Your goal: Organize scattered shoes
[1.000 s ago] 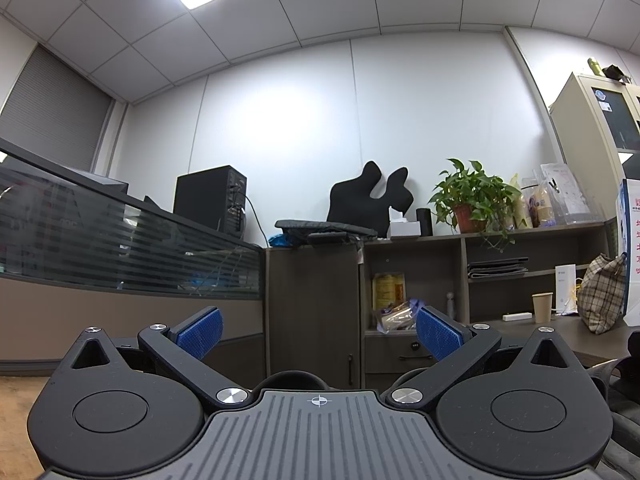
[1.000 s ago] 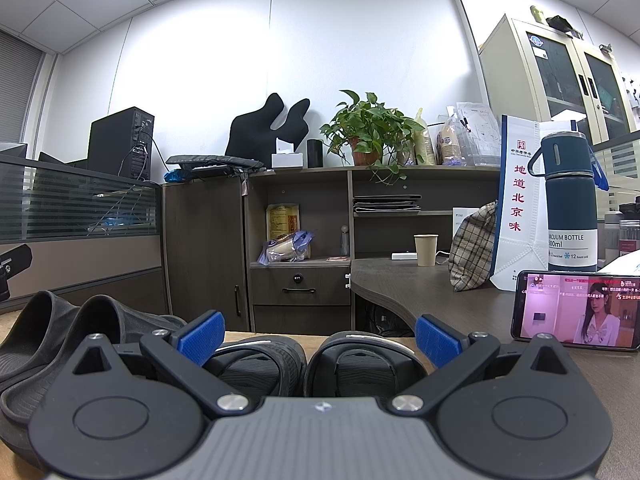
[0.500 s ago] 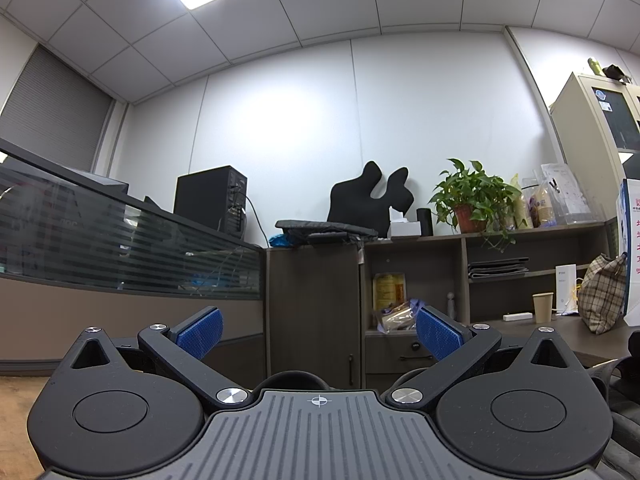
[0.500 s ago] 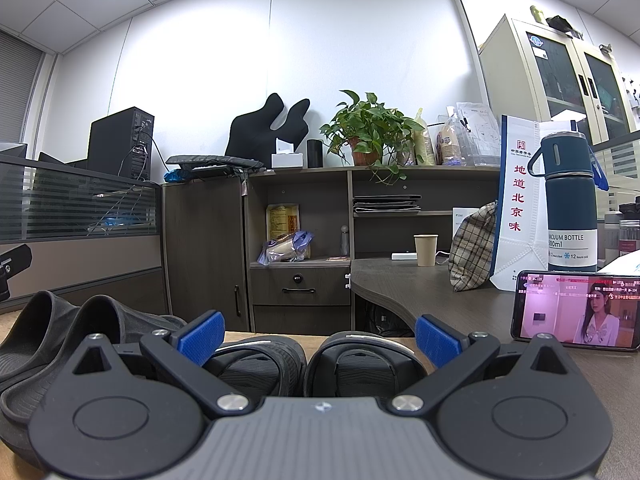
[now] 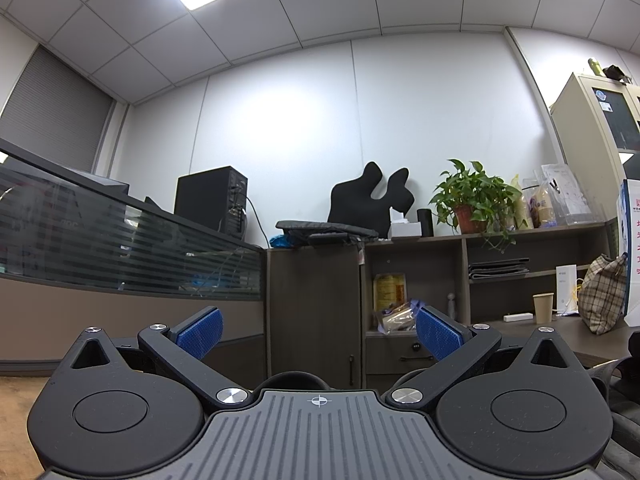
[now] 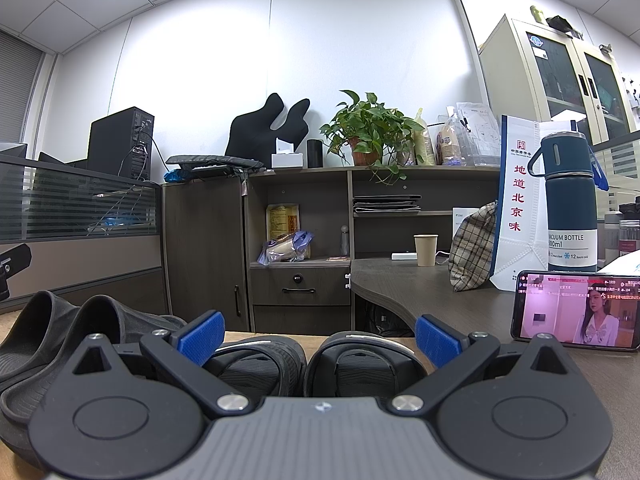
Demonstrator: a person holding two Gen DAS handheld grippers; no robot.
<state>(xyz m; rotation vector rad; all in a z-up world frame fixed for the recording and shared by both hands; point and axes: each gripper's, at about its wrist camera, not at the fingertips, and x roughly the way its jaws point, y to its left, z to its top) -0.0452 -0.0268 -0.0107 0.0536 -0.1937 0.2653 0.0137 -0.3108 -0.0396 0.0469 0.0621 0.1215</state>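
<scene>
office table; both claws gape wide, empty; the right one could nudge the paired slippers apart.

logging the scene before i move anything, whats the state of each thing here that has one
left gripper: jaws open, holding nothing
right gripper: jaws open, holding nothing
black sandals: side by side in front of the right gripper, not gripped
dark slippers: side by side, further left
phone: propped on its long edge, screen on
vacuum bottle: upright, lid on
paper cup: upright
cabinet door: shut
drawer: shut
</scene>
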